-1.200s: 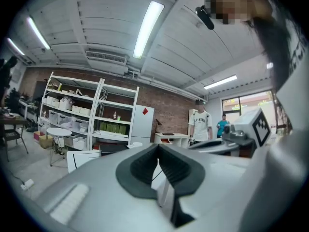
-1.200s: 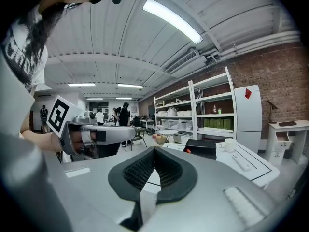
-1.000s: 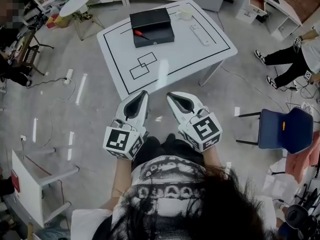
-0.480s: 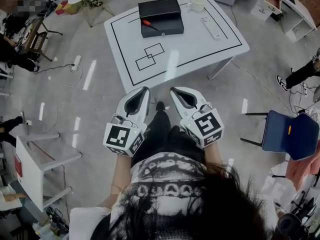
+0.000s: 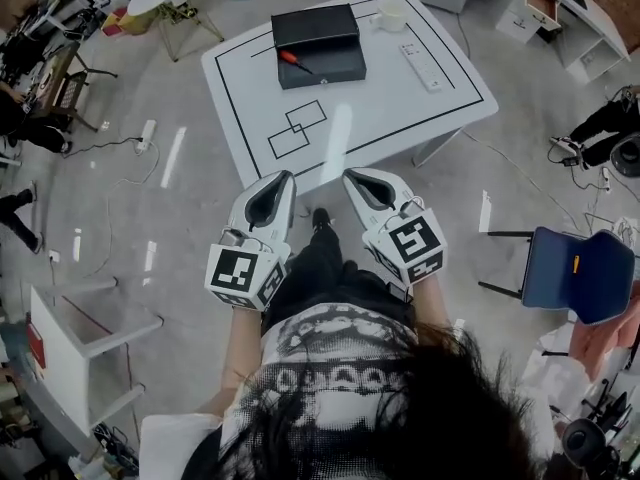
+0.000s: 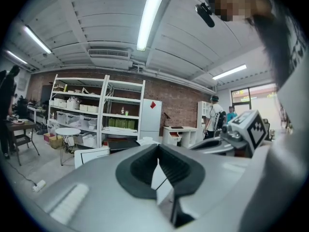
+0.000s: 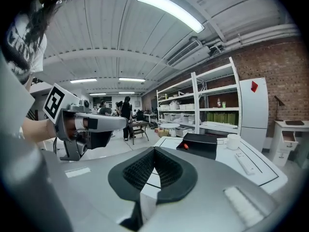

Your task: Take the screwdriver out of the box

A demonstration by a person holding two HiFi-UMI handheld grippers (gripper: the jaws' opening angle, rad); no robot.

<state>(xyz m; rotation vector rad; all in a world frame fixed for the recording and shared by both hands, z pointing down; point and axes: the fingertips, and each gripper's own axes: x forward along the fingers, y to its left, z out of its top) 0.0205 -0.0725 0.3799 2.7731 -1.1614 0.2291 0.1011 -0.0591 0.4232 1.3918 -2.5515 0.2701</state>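
A black box [image 5: 315, 43] sits at the far side of the white table [image 5: 400, 98]. A red-handled screwdriver [image 5: 293, 60] lies on the box's near edge. My left gripper [image 5: 285, 175] and right gripper [image 5: 350, 173] are side by side near the table's front edge, well short of the box. Both are shut, with nothing between their jaws. In the right gripper view my right gripper [image 7: 154, 151] points at the box [image 7: 205, 143] and the screwdriver [image 7: 184, 146]. In the left gripper view my left gripper [image 6: 158, 149] hides most of the table.
A white cup [image 5: 392, 13] and a remote [image 5: 418, 65] lie on the table right of the box. Black outlines are taped on the tabletop. A blue chair [image 5: 575, 273] stands at the right, a white stand [image 5: 70, 338] at the left. Shelves and people fill the background.
The person has stepped toward the table, carrying both grippers forward, still shut. A shoe has come into view between the grippers.
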